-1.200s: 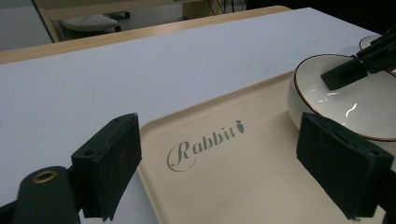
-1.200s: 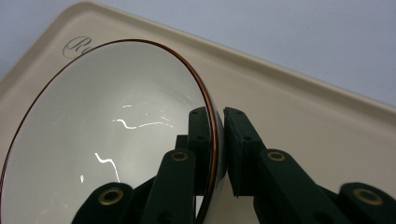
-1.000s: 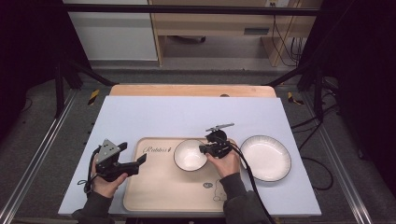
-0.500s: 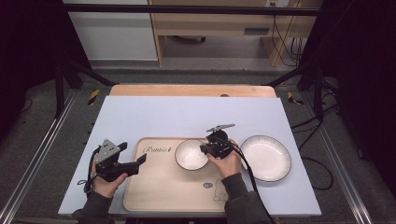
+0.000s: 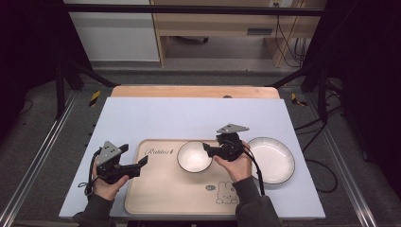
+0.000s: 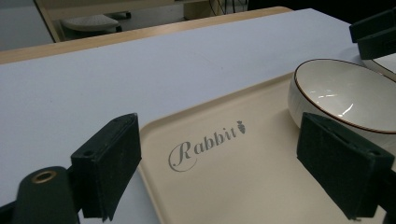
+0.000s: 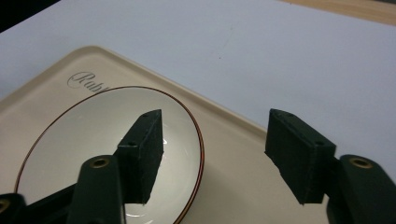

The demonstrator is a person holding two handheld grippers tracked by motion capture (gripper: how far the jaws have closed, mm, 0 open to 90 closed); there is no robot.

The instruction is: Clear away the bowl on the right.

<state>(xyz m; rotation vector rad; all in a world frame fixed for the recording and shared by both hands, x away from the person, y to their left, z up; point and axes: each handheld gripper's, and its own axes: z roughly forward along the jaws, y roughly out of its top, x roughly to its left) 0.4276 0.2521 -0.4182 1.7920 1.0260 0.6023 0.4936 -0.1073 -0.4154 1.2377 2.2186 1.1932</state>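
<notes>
A white bowl [image 5: 194, 156] with a thin brown rim stands on the beige tray [image 5: 161, 189], near its far right corner. My right gripper [image 5: 208, 149] hovers just over the bowl's right edge. Its jaws have just been opening. In the right gripper view one pad hangs over the inside of the bowl [image 7: 107, 149] and the other outside the rim; neither touches it. My left gripper [image 5: 142, 163] stands open at the tray's left edge, its jaws level and pointing across the tray [image 6: 233, 186] toward the bowl [image 6: 345, 93], nothing between them.
A white plate [image 5: 272, 160] with a dark rim lies on the pale blue tabletop [image 5: 189, 118] just right of the tray. "Rabbit" lettering [image 6: 205, 147] marks the tray's far left. The wooden table edge [image 5: 194, 91] runs along the back.
The right gripper's jaws have opened off the bowl's rim and the hand has risen a little. The bowl stays on the tray. The left gripper has not moved.
</notes>
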